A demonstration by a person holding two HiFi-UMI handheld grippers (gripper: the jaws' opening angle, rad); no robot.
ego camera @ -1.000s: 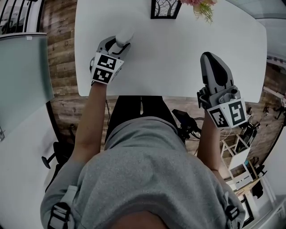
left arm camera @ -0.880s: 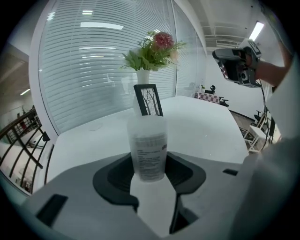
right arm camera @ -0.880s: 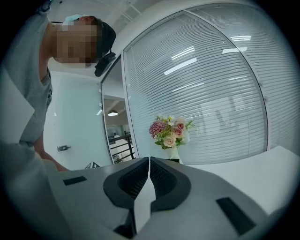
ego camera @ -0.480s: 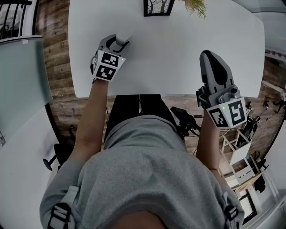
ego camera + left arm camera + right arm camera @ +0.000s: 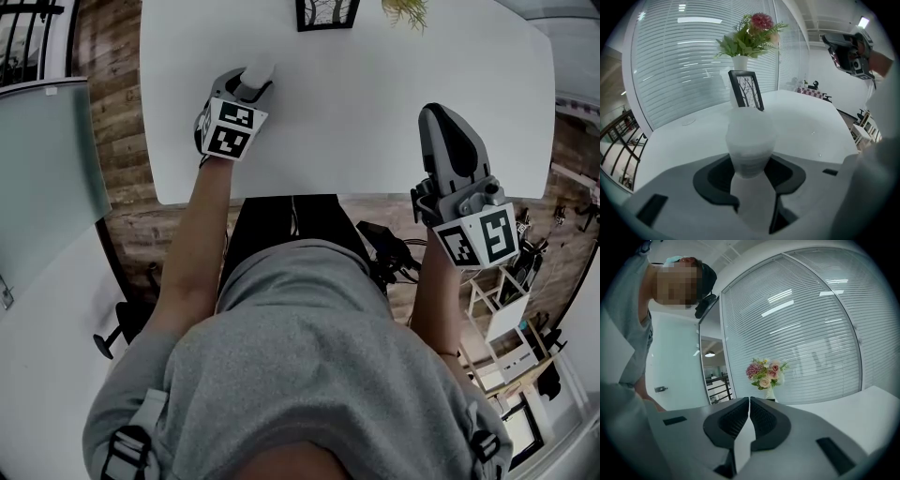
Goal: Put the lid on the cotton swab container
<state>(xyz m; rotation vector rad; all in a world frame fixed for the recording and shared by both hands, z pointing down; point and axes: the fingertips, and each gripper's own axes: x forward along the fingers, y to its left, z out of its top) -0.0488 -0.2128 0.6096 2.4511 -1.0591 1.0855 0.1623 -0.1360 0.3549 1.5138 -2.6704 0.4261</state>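
Pinching the cotton swab container (image 5: 750, 140) with left gripper (image 5: 253, 82), upper left; right gripper (image 5: 448, 127) pressed together, empty, mid right. Seemingly lidded already; next, set down gently, release.

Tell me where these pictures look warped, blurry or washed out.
Head view: the white table is washed out, so the container barely stands out. Left gripper view: fisheye bends the blinds; the close container looks soft. Right gripper view: dark corners, lamp reflections on the glass wall.
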